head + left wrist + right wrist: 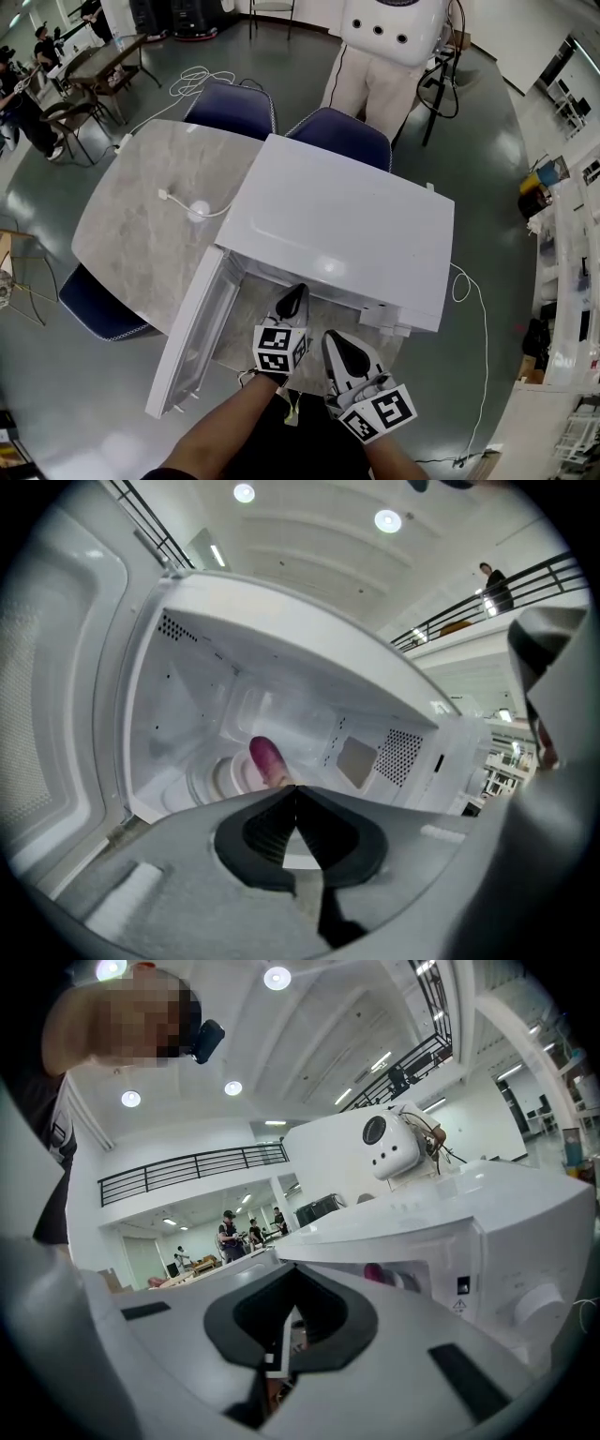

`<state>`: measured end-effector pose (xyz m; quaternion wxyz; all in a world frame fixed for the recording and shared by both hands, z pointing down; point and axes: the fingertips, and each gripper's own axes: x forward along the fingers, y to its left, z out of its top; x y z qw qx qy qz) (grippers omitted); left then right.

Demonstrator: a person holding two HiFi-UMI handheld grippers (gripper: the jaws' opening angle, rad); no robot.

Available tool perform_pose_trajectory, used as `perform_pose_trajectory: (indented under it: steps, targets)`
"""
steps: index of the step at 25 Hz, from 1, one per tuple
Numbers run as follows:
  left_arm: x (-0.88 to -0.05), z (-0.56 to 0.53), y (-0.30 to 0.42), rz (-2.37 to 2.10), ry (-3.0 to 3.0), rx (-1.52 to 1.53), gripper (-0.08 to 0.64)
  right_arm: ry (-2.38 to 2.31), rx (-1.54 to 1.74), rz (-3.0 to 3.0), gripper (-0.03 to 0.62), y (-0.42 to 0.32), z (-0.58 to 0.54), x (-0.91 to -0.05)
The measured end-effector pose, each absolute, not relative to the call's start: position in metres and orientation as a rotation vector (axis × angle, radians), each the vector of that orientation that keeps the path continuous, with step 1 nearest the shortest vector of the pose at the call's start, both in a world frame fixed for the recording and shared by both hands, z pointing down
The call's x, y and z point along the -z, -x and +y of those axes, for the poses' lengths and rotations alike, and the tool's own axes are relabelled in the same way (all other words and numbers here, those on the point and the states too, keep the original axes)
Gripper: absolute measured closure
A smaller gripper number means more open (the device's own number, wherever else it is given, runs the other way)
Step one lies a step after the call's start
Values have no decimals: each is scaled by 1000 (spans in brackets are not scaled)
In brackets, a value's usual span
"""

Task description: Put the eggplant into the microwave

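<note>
closed left tool (295, 789) in front of half-hidden eggplant (265, 757) inside open microwave (281, 621)

No words, brand names or numbers are showing clearly enough to read. A small warning triangle (459, 1306) is sitting on the front panel of the microwave (441, 1213), near its dial (534, 1309), with print too small to make out. The marker cubes (278, 349) on the left tool (295, 294) and right tool (337, 341) are showing only black-and-white square patterns, no letters.

Eggplant (265, 757) half behind left gripper (296, 788)
</note>
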<state>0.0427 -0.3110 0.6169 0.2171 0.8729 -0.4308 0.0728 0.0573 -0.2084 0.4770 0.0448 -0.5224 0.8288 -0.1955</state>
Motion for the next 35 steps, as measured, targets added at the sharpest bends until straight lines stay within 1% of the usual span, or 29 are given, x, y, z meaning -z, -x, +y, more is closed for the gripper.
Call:
perform_pose_trajectory:
  steps: [5, 18, 35]
  targets:
    - [-575, -289, -36, -1187, -2440, -175, 554, 1619, 622, 2536, 591, -61, -208, -469]
    - [-471, -249, -31, -1186, -2545, -133, 554, 1645, 550, 2552, 591, -70, -220, -421]
    - [-379, -239, -30, -1244, -2613, -51, 554, 1609, 449, 2611, 592, -78, -229, -368]
